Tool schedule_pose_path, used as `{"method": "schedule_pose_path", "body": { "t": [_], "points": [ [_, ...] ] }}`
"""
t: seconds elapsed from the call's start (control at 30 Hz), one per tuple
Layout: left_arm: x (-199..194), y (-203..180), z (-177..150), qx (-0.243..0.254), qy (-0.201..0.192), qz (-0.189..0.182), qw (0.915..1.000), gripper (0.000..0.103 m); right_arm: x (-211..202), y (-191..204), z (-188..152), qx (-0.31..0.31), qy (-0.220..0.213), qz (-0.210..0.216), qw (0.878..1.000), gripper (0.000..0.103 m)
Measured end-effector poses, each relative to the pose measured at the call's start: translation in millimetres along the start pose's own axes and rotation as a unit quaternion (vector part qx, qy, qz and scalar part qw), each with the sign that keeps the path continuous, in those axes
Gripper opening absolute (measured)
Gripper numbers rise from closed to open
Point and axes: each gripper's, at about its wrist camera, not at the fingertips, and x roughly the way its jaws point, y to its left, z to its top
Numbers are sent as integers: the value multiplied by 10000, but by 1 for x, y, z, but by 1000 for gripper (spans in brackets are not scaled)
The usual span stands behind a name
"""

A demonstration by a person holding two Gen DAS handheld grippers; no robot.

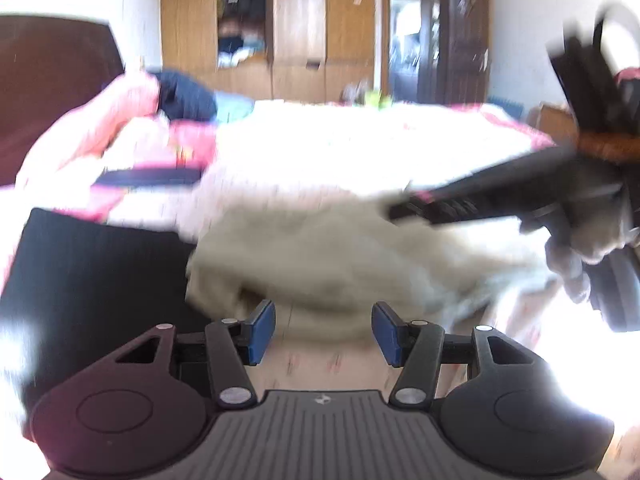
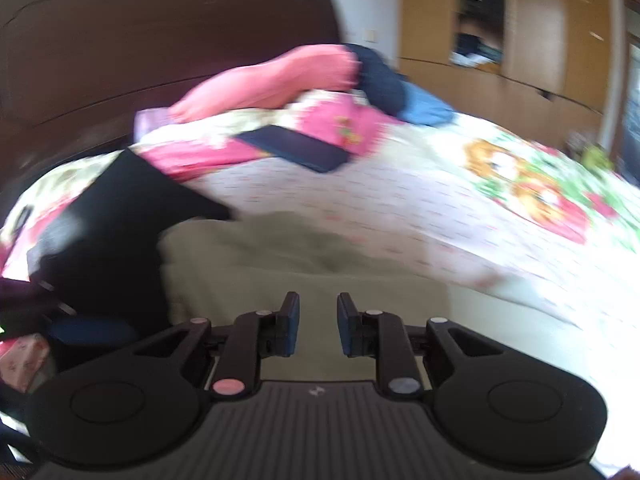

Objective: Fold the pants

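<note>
Khaki pants [image 1: 320, 256] lie bunched on the floral bedsheet [image 1: 340, 148], just ahead of my left gripper [image 1: 323, 332], which is open and empty with blue pads apart. In the right wrist view the pants [image 2: 288, 264] lie folded flat under and ahead of my right gripper [image 2: 318, 322], which is open with a narrower gap and holds nothing. The right gripper also shows in the left wrist view [image 1: 404, 210], reaching over the pants from the right. Both views are motion-blurred.
A black folded garment [image 2: 116, 216] lies left of the pants. A dark blue flat item [image 2: 296, 148] rests on pink bedding [image 2: 260, 84] near the dark headboard [image 2: 160, 40]. A wooden wardrobe [image 1: 304, 28] stands behind the bed.
</note>
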Motion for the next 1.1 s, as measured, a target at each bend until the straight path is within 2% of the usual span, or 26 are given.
{"method": "schedule_pose_path", "body": {
  "t": [0.1, 0.17, 0.27, 0.37, 0.47, 0.53, 0.6, 0.67, 0.77, 0.87, 0.97, 1.0, 1.03, 1.1],
  "points": [
    [-2, -4, 18, 17, -344, -50, 9994, 67, 6, -43, 4, 127, 270, -492, 9983, 24],
    [5, -7, 27, 12, -437, -118, 9990, 69, 10, -54, 11, 157, 198, -460, 9986, 24],
    [30, -8, 32, 15, -442, 2, 9990, 69, 28, -48, 27, -139, 73, -10, 9999, 24],
    [50, -12, 34, -49, -350, -150, 9993, 69, 59, -35, 40, -221, 208, 812, 9962, 24],
    [76, -13, 22, -19, 224, -27, 9997, 69, 97, -19, 52, -417, 544, 1598, 9848, 25],
    [89, -9, 8, -114, 641, -41, 9979, 69, 119, -8, 57, -530, 675, 1951, 9770, 28],
    [94, -4, -2, -257, 808, -61, 9964, 69, 137, -2, 61, -564, 886, 2281, 9680, 32],
    [92, -2, -6, -345, 795, -115, 9962, 70, 155, 2, 62, -584, 1164, 2599, 9568, 35],
    [89, -2, -9, -275, 731, -153, 9968, 70, 168, 7, 61, -727, 1488, 2908, 9423, 36],
    [85, -2, -11, -238, 677, -184, 9972, 70, 174, 12, 59, -935, 1560, 2738, 9444, 37],
    [86, 1, -12, -297, 649, -223, 9972, 70, 181, 12, 65, -825, 1738, 2876, 9382, 36],
    [85, 2, -12, -327, 643, -236, 9971, 70, 183, 14, 68, -722, 1841, 3038, 9320, 25],
    [84, 2, -12, -350, 639, -242, 9970, 70, 182, 16, 71, -656, 1897, 3132, 9282, 7],
    [83, 3, -12, -376, 629, -245, 9970, 70, 177, 22, 78, -676, 1771, 3059, 9330, 6]
  ]
}}
